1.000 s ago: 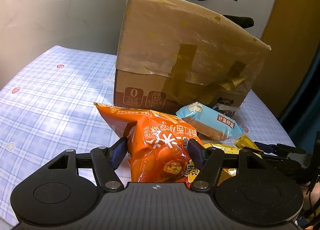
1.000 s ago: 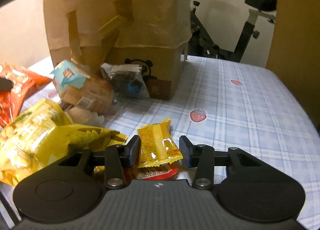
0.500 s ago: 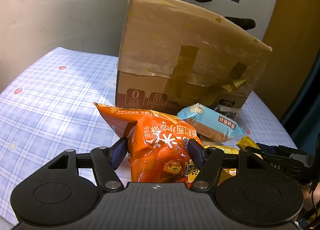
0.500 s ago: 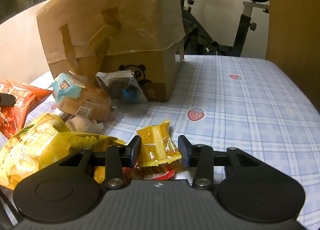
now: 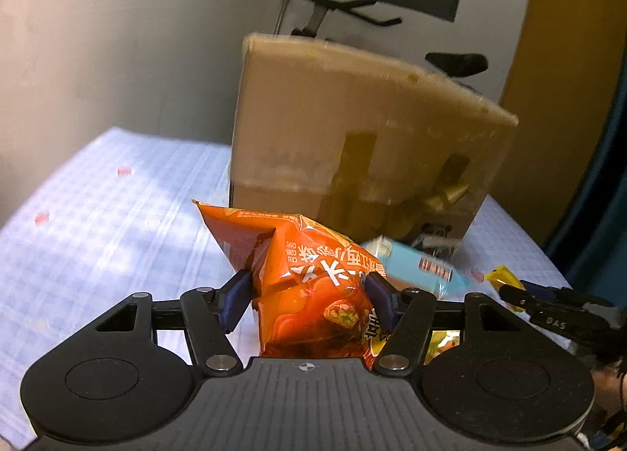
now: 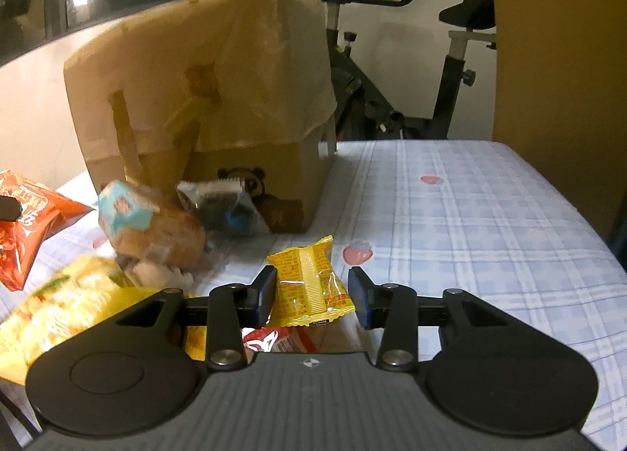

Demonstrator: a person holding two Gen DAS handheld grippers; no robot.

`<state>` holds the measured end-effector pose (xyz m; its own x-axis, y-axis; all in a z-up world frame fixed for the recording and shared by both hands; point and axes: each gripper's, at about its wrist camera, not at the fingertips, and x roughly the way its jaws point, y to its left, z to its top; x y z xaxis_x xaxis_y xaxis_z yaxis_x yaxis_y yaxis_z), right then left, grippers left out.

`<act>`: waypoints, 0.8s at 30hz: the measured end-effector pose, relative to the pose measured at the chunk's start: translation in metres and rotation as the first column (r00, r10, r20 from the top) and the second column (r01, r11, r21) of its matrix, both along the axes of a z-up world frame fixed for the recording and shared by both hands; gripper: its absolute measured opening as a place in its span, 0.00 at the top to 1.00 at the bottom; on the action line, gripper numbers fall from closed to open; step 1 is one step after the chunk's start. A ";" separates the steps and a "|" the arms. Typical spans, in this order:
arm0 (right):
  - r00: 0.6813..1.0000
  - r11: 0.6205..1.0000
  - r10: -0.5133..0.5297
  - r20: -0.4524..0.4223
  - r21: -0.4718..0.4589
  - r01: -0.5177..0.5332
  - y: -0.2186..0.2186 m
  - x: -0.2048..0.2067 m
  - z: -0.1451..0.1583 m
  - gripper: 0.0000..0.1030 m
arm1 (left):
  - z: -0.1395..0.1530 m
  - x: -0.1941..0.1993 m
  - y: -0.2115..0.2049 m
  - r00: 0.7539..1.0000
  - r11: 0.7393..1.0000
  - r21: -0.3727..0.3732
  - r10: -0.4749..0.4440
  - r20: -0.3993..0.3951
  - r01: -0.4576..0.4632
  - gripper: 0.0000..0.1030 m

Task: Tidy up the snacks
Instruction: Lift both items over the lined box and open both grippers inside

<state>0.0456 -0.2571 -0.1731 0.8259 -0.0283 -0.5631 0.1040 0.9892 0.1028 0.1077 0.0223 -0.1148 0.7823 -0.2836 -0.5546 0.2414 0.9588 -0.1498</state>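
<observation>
Two snack packs gripped, one per gripper, in front of the cardboard box [image 6: 203, 106].

Left gripper [image 5: 307, 296] clamped on orange chip bag [image 5: 305, 286], raised above checked tablecloth [image 5: 98, 223]; right gripper [image 6: 311, 296] narrowed on small yellow packet [image 6: 309, 286], left pad touching, right pad just beside its edge. Blue-wrapped bread [image 6: 145, 227], big yellow bag [image 6: 66, 314] and dark clear-wrapped pack [image 6: 219, 204] lying near box foot. Exercise bike [image 6: 392, 90] behind.

A blue checked tablecloth [image 6: 490, 216] with strawberry prints covers the surface; behind it an exercise bike [image 6: 450, 71] stands against a white wall [image 5: 117, 59], beside a yellow panel [image 6: 556, 39]
</observation>
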 end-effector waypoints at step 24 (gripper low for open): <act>0.948 0.997 0.076 0.309 -0.006 -0.078 0.003 0.044 0.159 0.59 | 0.128 0.042 -0.008 0.951 0.993 0.005 -0.114 0.287 0.118 0.36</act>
<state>0.0895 -0.2536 -0.0137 0.9589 0.0447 -0.2804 -0.0099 0.9922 0.1243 0.1499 0.0141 0.0128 0.8691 -0.3870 -0.3081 0.3852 0.9202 -0.0693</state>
